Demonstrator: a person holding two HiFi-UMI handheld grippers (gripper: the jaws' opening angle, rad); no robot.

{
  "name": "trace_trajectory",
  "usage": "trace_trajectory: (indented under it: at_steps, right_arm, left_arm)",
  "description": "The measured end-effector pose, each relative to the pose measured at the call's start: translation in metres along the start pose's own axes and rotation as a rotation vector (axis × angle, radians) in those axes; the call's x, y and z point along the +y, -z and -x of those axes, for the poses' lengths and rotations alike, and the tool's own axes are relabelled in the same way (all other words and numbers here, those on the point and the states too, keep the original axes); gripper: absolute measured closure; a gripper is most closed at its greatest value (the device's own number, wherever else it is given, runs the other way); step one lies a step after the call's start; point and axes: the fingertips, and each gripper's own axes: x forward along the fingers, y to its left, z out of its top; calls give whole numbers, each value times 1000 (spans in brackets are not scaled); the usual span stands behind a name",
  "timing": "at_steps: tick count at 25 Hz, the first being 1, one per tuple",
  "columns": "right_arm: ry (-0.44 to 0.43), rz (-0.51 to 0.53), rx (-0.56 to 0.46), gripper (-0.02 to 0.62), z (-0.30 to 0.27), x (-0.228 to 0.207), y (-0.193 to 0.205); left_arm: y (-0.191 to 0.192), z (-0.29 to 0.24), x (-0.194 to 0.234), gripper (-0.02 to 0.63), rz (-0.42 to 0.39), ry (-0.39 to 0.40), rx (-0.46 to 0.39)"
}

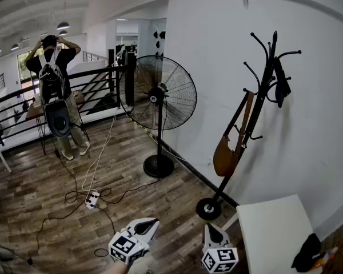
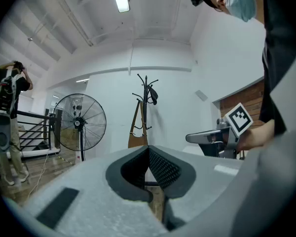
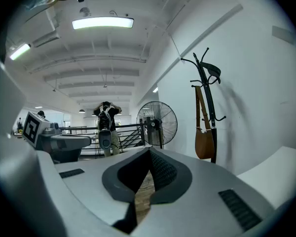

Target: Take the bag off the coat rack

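Observation:
A brown shoulder bag hangs by its strap from a hook of the black coat rack against the white wall. The bag also shows straight ahead in the left gripper view, and the same bag hangs at the right of the right gripper view. A dark item hangs on an upper hook. My left gripper and right gripper are low at the bottom of the head view, well short of the rack. Both are shut with nothing between their jaws.
A black pedestal fan stands left of the rack, with cables and a power strip on the wooden floor. A white table with a dark object stands at bottom right. A person stands by the railing.

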Motion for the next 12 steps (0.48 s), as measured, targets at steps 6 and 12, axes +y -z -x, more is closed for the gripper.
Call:
trace_trajectory:
  at_steps: [6,12]
  right_arm:
    - [20,-21,-29,597,-20,3,-9]
    - [104,-16,-59,564,-49,0,-16]
  left_arm:
    - [-2,-10,21,597,15,28,-18]
    - [-7,-27,43,399,20,105,-42]
